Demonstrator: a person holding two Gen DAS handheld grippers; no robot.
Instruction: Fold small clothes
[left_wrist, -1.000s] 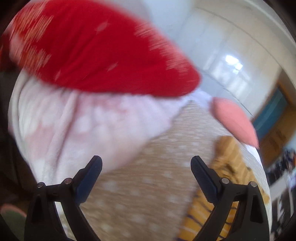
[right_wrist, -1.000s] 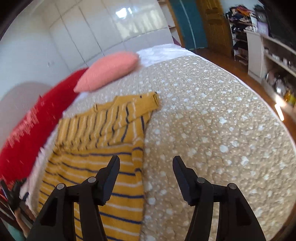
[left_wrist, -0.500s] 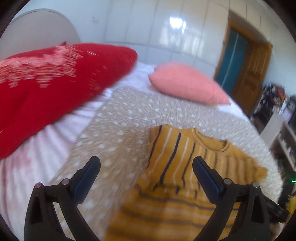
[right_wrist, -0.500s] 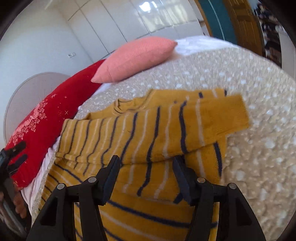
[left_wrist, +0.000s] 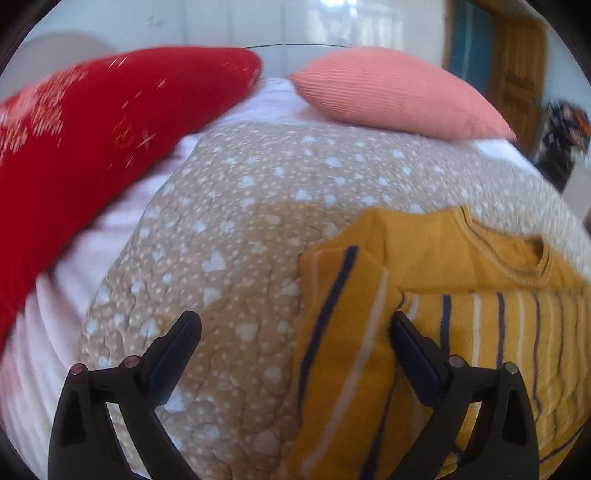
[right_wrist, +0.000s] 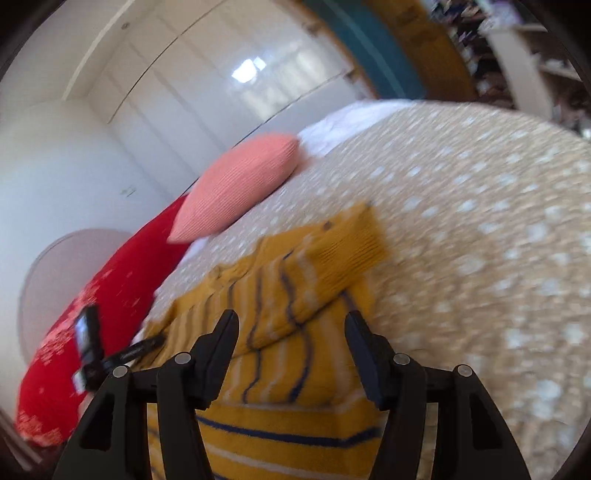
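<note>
A mustard-yellow sweater with navy and white stripes (left_wrist: 461, 295) lies on the bed, sleeves folded across its body. In the left wrist view my left gripper (left_wrist: 291, 339) is open and empty, low over the sweater's left edge, with its right finger (left_wrist: 413, 350) over the folded sleeve. In the right wrist view the sweater (right_wrist: 295, 295) lies under my right gripper (right_wrist: 291, 332), which is open and empty above the folded sleeve and its ribbed cuff (right_wrist: 351, 251). The left gripper also shows in the right wrist view (right_wrist: 92, 347), at the sweater's far side.
The bed has a beige heart-print quilt (left_wrist: 236, 236) over a white sheet (left_wrist: 44, 332). A red pillow (left_wrist: 92, 140) and a pink pillow (left_wrist: 388, 96) lie at the head. White wardrobe doors (right_wrist: 221, 92), a door and cluttered shelves (right_wrist: 517, 55) stand beyond the bed.
Both grippers have come down closer to the sweater. The left one swung from the red pillow toward the sweater's left edge. The right one moved over the folded sleeve. Both stayed open.
</note>
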